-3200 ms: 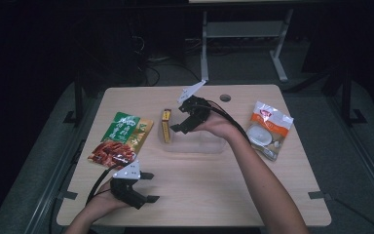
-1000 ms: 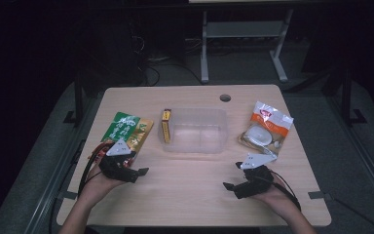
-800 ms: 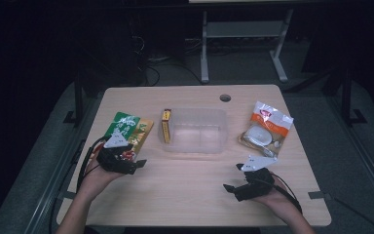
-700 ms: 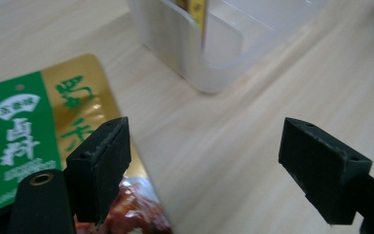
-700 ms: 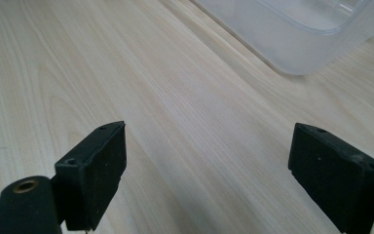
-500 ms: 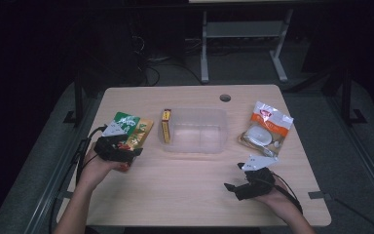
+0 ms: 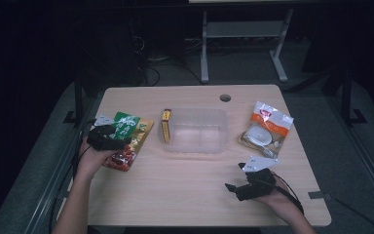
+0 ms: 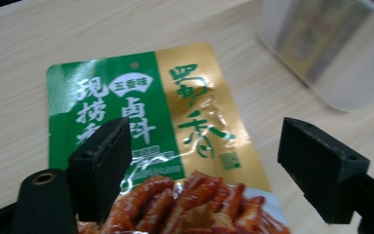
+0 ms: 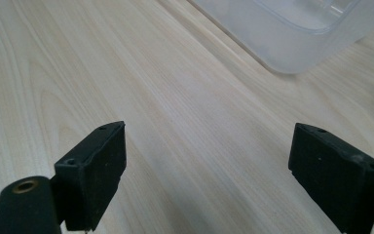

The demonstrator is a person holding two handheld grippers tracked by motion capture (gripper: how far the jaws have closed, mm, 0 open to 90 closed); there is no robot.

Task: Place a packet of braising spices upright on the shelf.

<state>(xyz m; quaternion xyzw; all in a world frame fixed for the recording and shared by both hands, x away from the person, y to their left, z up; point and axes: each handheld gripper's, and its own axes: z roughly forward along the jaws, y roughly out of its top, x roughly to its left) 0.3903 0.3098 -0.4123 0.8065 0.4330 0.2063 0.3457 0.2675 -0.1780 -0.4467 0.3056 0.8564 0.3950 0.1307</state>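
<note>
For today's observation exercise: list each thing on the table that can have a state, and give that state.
Left gripper: open, over green-and-gold snack pouch, which lies flat, sealed.
Right gripper: open, over bare wood.
Clear plastic tub: upright, lidless, looks empty.
White-and-orange packet: flat.
Yellow box: on edge.

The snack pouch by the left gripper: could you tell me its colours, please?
Green and gold, red food below; clearest in the left gripper view: pouch.

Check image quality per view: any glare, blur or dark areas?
High view: the light wooden table is lit, its surroundings nearly black. Left gripper view: glare streaks on the glossy green-and-gold snack pouch; the clear plastic bin behind is soft, and the near black fingers slightly blurred. Right gripper view: even light, wood grain sharp, bin corner a little soft.
</note>
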